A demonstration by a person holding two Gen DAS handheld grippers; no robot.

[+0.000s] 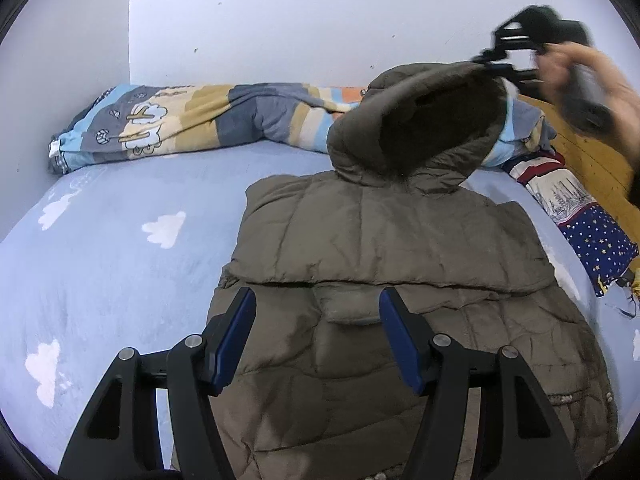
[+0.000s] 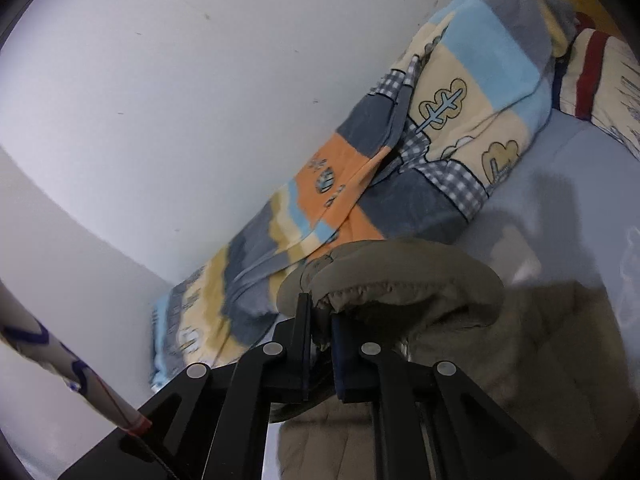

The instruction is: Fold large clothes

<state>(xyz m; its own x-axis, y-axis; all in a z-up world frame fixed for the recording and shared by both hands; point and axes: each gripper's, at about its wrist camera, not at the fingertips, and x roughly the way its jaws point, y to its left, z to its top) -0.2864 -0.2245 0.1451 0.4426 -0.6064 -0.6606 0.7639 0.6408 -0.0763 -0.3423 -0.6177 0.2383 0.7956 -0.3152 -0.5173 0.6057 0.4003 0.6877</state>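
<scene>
Olive jacket (image 1: 380,248) lies mid-bed (image 1: 100,260), lower hem cut off by the frame. Right gripper (image 2: 320,332) pinches the hood (image 1: 424,128) rim, lifted; gripper blurred in the left view. Left gripper (image 1: 316,340) spread above the jacket, nothing between its fingers.
</scene>
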